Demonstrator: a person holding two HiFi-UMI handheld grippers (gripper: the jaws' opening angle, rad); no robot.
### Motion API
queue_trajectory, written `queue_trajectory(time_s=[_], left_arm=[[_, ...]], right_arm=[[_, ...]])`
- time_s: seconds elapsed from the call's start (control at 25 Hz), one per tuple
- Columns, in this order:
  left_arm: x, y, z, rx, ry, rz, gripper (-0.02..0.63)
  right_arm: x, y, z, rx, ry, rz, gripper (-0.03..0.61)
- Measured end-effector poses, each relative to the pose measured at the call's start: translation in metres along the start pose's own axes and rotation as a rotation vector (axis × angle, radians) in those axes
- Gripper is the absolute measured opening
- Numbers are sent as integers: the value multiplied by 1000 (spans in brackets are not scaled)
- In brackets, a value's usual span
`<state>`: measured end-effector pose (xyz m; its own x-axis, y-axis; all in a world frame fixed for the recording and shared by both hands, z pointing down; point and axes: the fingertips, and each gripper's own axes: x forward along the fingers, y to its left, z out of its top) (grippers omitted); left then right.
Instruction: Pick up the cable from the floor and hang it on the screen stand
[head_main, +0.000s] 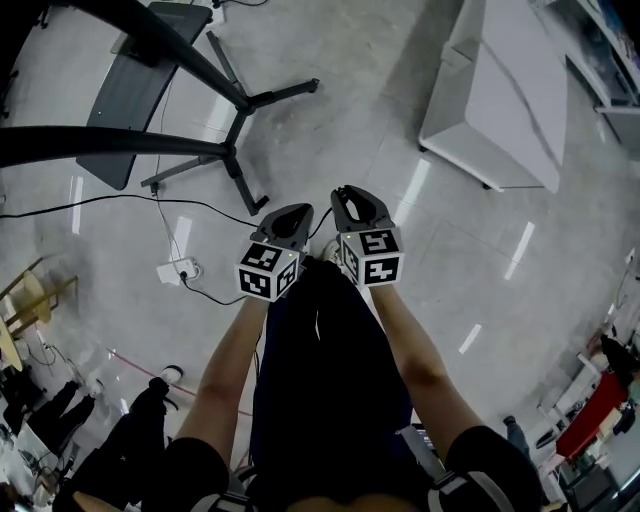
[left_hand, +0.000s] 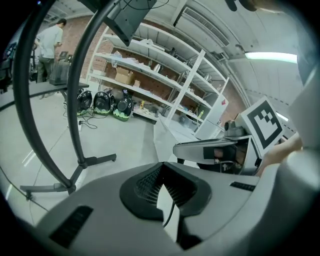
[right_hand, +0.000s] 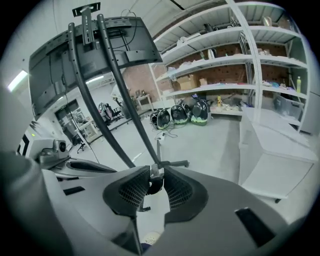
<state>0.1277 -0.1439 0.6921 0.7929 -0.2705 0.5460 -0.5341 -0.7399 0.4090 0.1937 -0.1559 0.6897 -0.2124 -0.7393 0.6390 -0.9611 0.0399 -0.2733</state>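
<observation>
**A:** Head view first: the left gripper and right gripper sit side by side at centre frame, held over the floor in front of the person's legs. Where is the cable?

**B:** It's in both of them. In the left gripper view the jaws are pressed together at the tips on a thin black cable, which drops out below the pads. In the right gripper view the jaws pinch a dark, rounded piece with a metal end, which looks like the cable's plug.

**A:** Why two grips?

**B:** My guess is that they control a short span between the hands. That span can then be draped over something, not left dangling from one end.

**A:** And the screen stand?

**B:** The screen stand fills the upper left of the head view. In the right gripper view its curved poles rise left of centre, just beyond the jaws. Both grippers face it, so the hanging isn't done yet. The next move probably calls for carrying the span across to a pole or bracket.
</observation>
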Motion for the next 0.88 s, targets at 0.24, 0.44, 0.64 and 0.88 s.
queue_trajectory(time_s=[0.24,0.44,0.64,0.88], left_arm=[[-41,-15,34,-15,-45,49,3],[-67,-33,46,-23,-72,77,3],[-93,-48,60,-50,-111,102,3],[-125,-66,78,-42,-163,137,3]], right_arm=[[-34,28,38,-13,-37,56,104],[-59,48,55,-7,-47,106,104],[-84,72,69,-53,-45,161,104],[-120,99,93,-133,-90,221,104]])
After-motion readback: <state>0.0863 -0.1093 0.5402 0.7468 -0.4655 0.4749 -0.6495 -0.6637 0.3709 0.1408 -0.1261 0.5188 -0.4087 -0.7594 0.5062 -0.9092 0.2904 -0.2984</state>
